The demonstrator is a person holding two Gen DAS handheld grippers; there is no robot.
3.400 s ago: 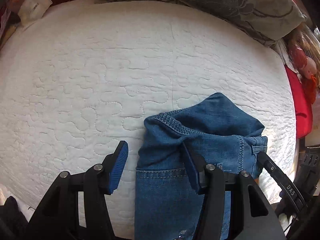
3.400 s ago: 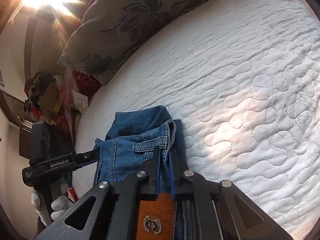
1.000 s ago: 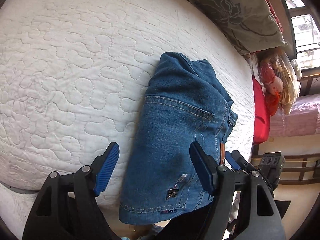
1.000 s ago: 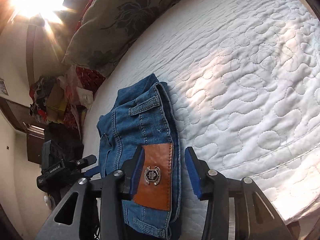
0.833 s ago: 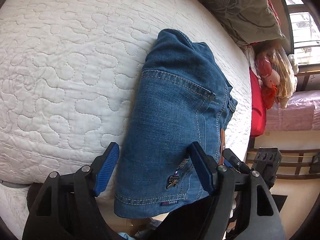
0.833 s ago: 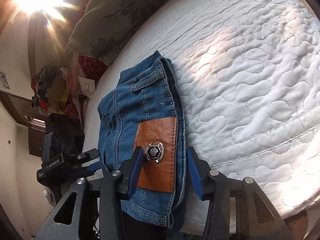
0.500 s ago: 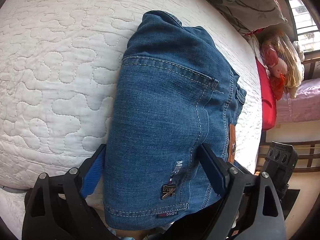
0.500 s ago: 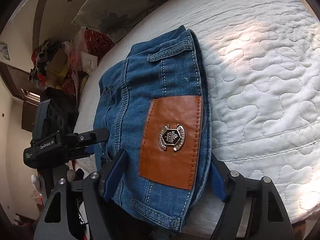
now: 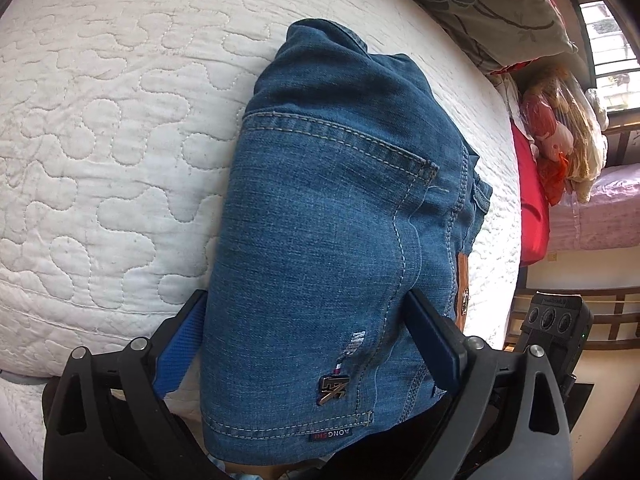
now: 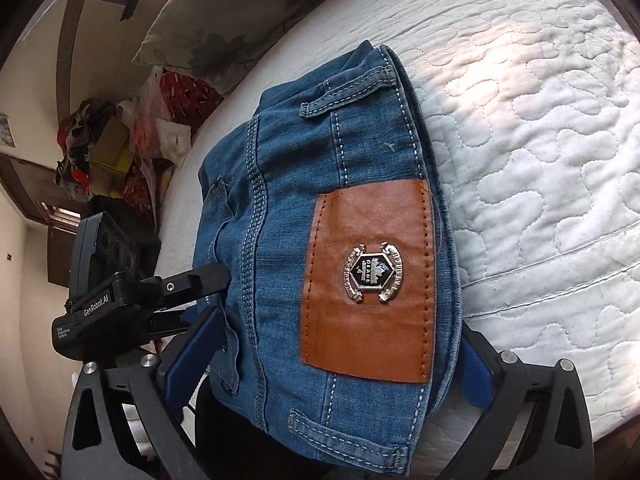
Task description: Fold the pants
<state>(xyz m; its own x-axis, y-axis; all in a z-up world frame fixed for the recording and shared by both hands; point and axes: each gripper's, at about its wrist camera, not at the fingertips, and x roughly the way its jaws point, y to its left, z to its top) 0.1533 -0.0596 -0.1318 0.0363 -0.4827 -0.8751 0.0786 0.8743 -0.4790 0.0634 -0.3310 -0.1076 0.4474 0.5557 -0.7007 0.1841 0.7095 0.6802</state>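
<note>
The folded blue denim pants (image 9: 332,216) lie as a thick bundle on the white quilted bed (image 9: 100,140), near its front edge and well short of the floral pillow (image 9: 480,4) at the bed's far side. The left hand-held gripper (image 9: 308,344) straddles the pants' pocket end, its jaws opening wide with the denim between the blue pads. The right hand-held gripper (image 10: 332,364) straddles the waistband end beside the brown leather patch (image 10: 370,280), its jaws likewise opening wide around the bundle, and whether any pad touches the cloth cannot be told.
</note>
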